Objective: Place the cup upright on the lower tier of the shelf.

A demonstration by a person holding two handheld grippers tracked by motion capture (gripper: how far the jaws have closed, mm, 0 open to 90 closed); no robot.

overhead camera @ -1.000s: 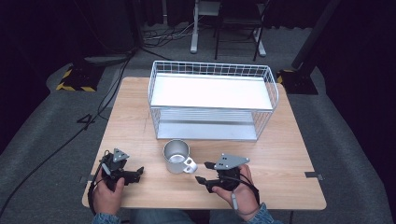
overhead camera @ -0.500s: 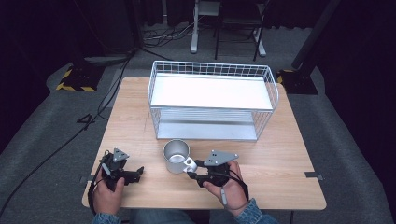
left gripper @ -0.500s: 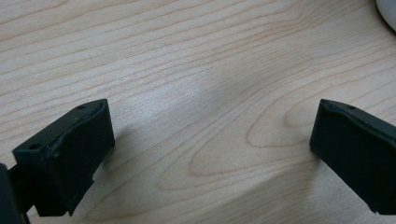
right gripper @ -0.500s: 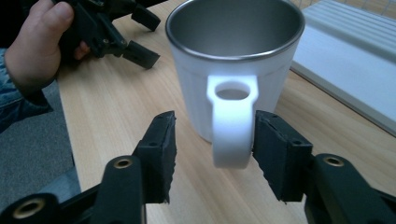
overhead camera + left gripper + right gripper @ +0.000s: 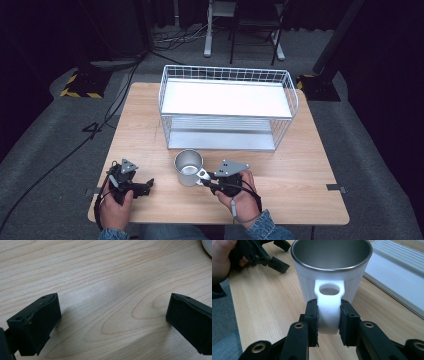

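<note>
A metal cup (image 5: 188, 167) stands upright near the front of the wooden surface (image 5: 310, 165), just before a white wire basket (image 5: 227, 107). The right gripper (image 5: 206, 180) pinches the cup's white handle (image 5: 328, 307) between its jaws. The left gripper (image 5: 146, 184) rests at the front left, jaws spread wide over bare wood.
</note>
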